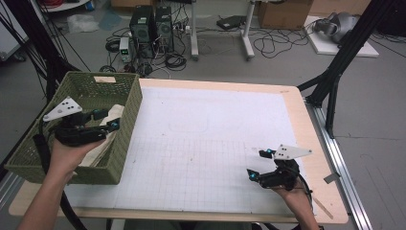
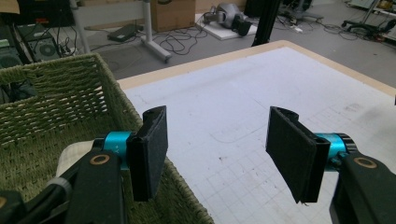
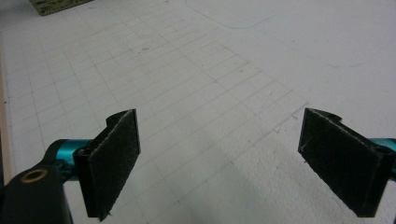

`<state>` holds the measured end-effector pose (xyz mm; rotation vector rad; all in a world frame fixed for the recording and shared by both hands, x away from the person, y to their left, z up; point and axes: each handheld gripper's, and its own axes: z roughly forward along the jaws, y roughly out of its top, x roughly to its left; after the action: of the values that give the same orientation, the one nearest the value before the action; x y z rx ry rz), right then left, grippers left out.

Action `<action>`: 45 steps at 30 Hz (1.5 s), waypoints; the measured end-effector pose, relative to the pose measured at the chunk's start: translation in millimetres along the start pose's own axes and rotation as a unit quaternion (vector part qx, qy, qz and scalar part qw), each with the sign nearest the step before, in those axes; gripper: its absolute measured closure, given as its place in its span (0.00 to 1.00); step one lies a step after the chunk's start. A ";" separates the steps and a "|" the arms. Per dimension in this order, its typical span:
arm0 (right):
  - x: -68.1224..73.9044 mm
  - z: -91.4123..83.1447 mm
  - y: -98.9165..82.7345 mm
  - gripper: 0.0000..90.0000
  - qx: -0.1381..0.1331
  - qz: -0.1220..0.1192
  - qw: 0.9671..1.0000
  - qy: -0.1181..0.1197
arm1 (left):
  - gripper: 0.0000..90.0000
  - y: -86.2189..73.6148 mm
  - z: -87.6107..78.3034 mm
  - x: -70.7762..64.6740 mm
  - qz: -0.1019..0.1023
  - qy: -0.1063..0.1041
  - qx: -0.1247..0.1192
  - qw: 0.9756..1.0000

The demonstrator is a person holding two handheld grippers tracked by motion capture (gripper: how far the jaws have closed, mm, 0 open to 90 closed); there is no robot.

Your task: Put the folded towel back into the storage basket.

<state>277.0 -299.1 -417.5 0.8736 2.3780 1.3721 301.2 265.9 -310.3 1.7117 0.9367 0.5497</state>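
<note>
The green woven basket (image 1: 81, 127) on the table's left edge is the one obstacle on the table (image 1: 297, 103), its tall walls closing it on all sides so the cloth (image 1: 107, 129) inside can be approached from above alone. The left gripper (image 1: 112, 120) hangs over the basket's right wall. Right of the basket the white gridded mat (image 1: 206, 143) lies bare to the right gripper (image 1: 255, 164), which rests well apart from the basket near the front right corner.

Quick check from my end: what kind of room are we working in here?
Most likely a robotics or recording lab, not a home. A white gridded work mat covers the table, computer towers stand on the floor amid loose cables, and black frame struts flank the table.
</note>
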 end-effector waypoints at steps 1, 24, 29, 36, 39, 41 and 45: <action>0.0 -0.1 0.0 0.14 0.000 0.000 1.000 0.000 | 0.44 -0.3 0.5 -0.5 0.000 -0.001 0.001 1.000; -0.5 -1.0 0.7 0.14 -0.005 0.000 1.000 -0.004 | 0.39 -1.9 11.6 -25.0 0.014 -0.031 -0.004 0.999; -0.8 -1.2 0.8 0.14 -0.007 -0.003 1.000 -0.005 | 0.37 -1.7 14.2 -31.9 0.019 -0.039 -0.005 0.999; -0.4 -1.3 1.1 0.13 -0.009 -0.001 1.000 -0.004 | 0.34 -2.6 16.2 -40.4 0.023 -0.049 -0.007 0.999; -0.7 -1.5 1.2 0.13 -0.011 -0.001 1.000 -0.005 | 0.34 -3.0 17.3 -44.1 0.026 -0.052 -0.009 0.998; -0.4 -1.5 1.3 0.13 -0.011 -0.001 1.000 -0.005 | 0.33 -3.4 18.6 -46.7 0.031 -0.054 -0.008 0.998; 0.4 -1.2 1.7 0.13 -0.010 0.001 1.000 -0.004 | 0.33 -4.8 22.1 -53.3 0.034 -0.060 -0.008 0.998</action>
<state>276.7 -299.0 -415.3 0.8738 2.3526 1.3881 284.8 210.9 -317.7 1.7474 0.7889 0.4907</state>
